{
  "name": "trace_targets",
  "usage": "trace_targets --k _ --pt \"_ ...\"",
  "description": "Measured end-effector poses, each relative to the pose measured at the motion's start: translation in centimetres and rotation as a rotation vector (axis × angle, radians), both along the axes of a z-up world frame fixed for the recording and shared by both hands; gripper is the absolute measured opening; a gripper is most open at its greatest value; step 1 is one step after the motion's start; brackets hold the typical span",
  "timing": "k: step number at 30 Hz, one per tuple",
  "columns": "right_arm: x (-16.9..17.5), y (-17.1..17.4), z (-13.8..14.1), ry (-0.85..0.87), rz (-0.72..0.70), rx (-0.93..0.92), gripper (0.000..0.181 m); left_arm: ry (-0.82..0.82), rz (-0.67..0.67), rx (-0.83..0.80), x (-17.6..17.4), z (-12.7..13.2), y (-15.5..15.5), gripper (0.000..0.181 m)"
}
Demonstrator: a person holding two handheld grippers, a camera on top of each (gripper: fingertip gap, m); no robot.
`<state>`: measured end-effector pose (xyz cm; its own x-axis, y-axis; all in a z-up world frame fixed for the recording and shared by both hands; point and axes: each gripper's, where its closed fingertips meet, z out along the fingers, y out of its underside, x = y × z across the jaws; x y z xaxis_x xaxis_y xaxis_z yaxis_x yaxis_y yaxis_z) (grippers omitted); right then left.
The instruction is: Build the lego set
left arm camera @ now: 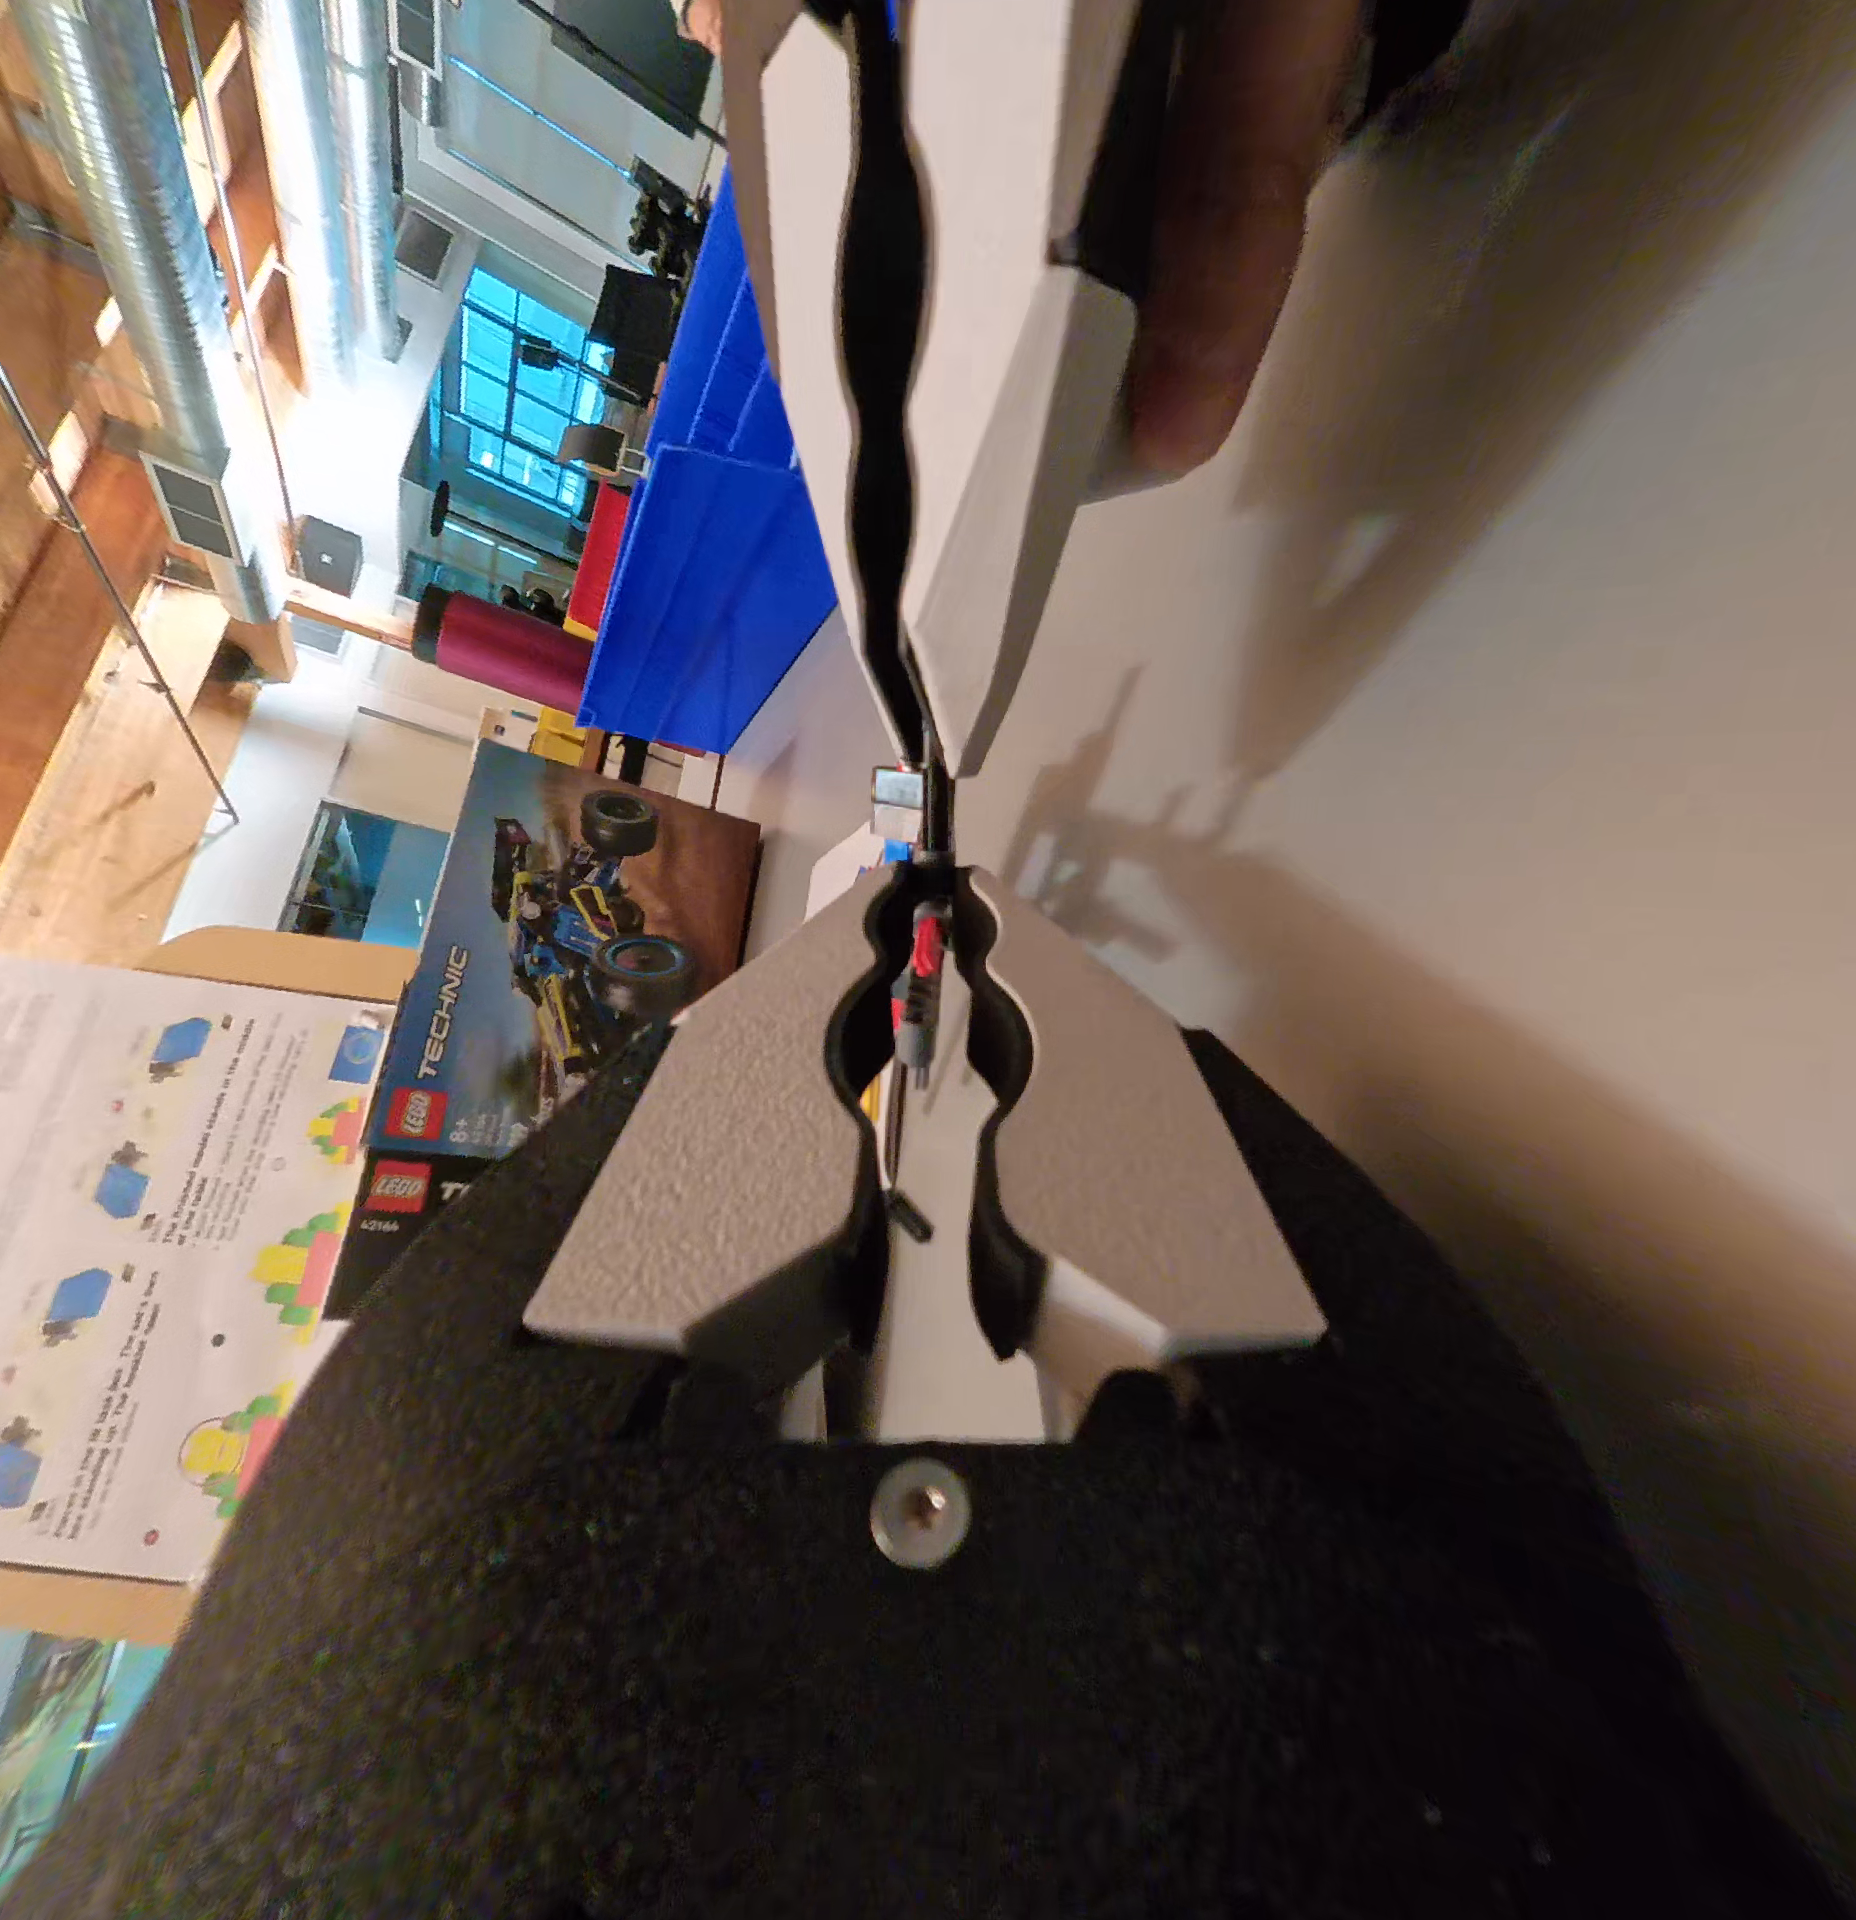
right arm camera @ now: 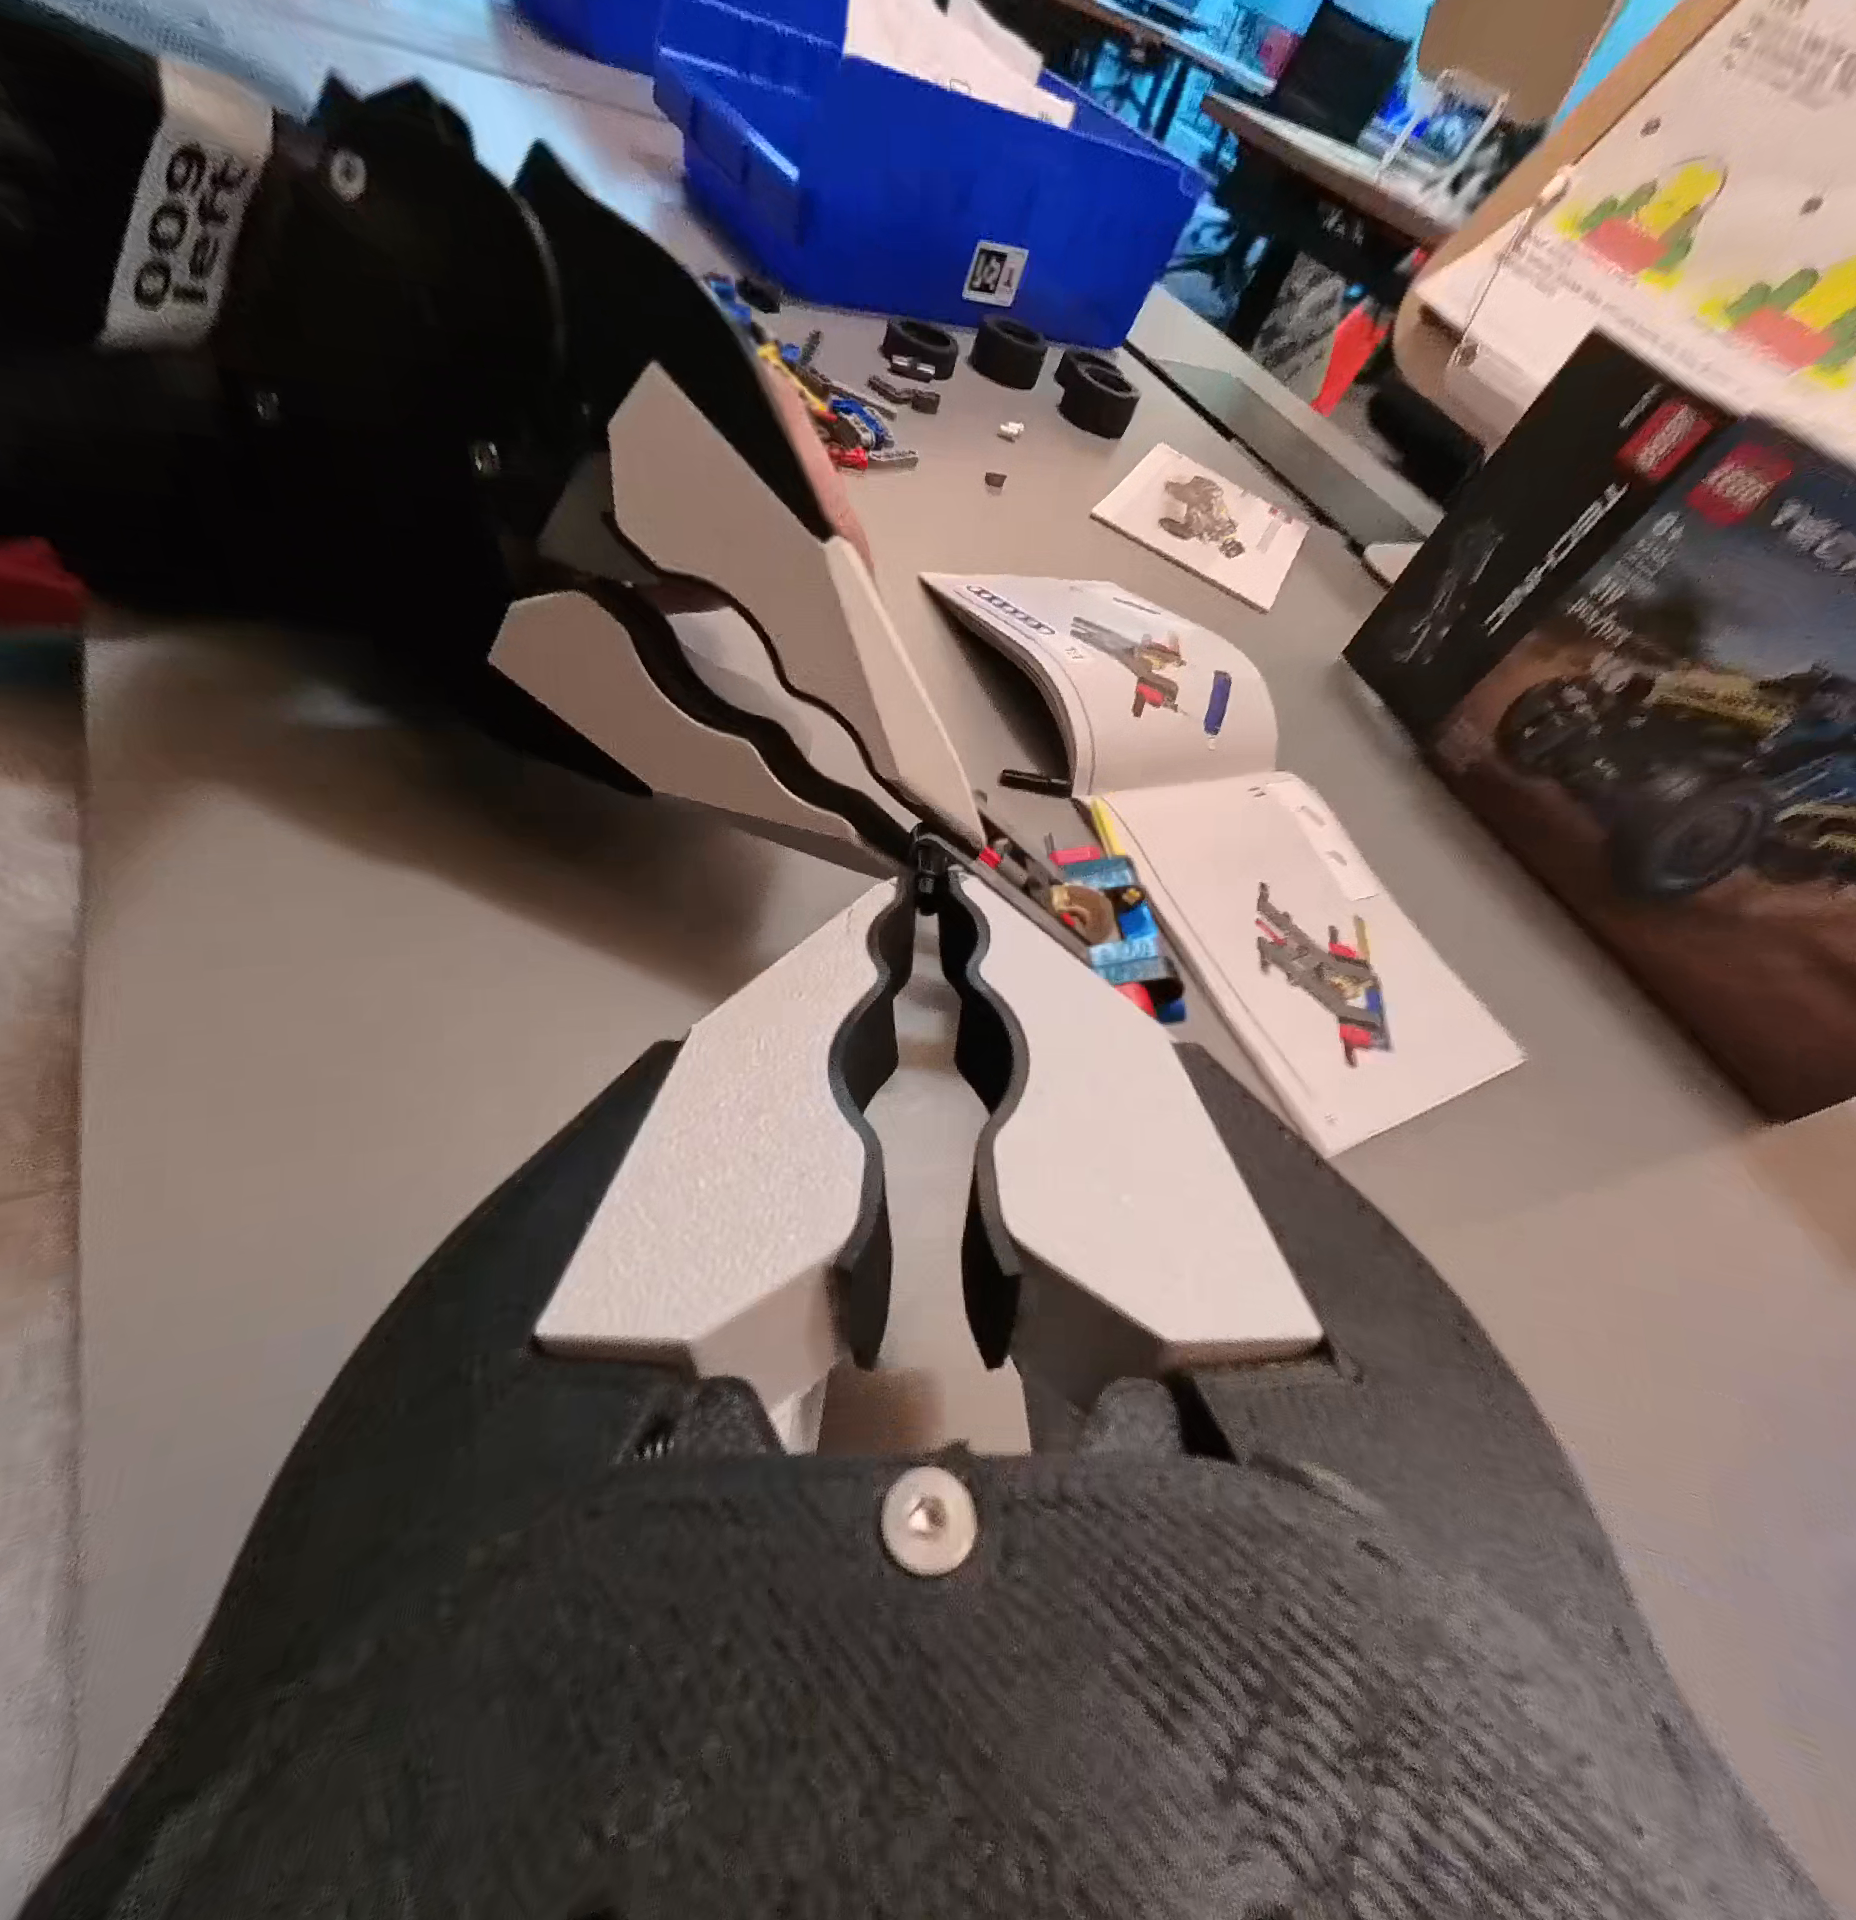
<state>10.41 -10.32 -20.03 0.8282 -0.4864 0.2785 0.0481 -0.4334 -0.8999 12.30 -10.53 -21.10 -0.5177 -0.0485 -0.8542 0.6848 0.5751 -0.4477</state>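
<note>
In the right wrist view my left gripper [right arm camera: 939, 831] comes in from the upper left, shut on a partly built lego assembly [right arm camera: 1100, 920], a dark beam with blue, red and yellow parts that hangs over the open booklet. My right gripper [right arm camera: 922, 883] is shut on a small black piece [right arm camera: 921, 860] at the near end of that assembly, tip to tip with the left gripper. In the left wrist view my left gripper [left arm camera: 929, 875] holds the red and grey assembly [left arm camera: 922, 971] between its fingers, and the right gripper [left arm camera: 929, 771] reaches down from above onto it.
An open instruction booklet [right arm camera: 1288, 935] lies under the assembly. Behind it are a small leaflet [right arm camera: 1199, 525], black tyres [right arm camera: 1007, 348], a heap of loose parts [right arm camera: 851, 421] and a blue bin [right arm camera: 934, 208]. The lego box [right arm camera: 1682, 748] stands at the right. Less than 4 cm separates the two grippers' tips.
</note>
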Motion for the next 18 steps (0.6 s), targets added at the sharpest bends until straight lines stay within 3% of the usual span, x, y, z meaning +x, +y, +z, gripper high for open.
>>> trace_targets --k 15,18 --pt "-0.54 -0.28 0.00 0.124 0.062 0.058 0.003 0.114 -0.084 -0.060 -0.81 -0.17 -0.27 0.005" --pt "-0.39 -0.22 -0.21 0.058 0.047 0.011 0.003 0.115 -0.045 -0.025 -0.60 -0.37 -0.23 0.005"
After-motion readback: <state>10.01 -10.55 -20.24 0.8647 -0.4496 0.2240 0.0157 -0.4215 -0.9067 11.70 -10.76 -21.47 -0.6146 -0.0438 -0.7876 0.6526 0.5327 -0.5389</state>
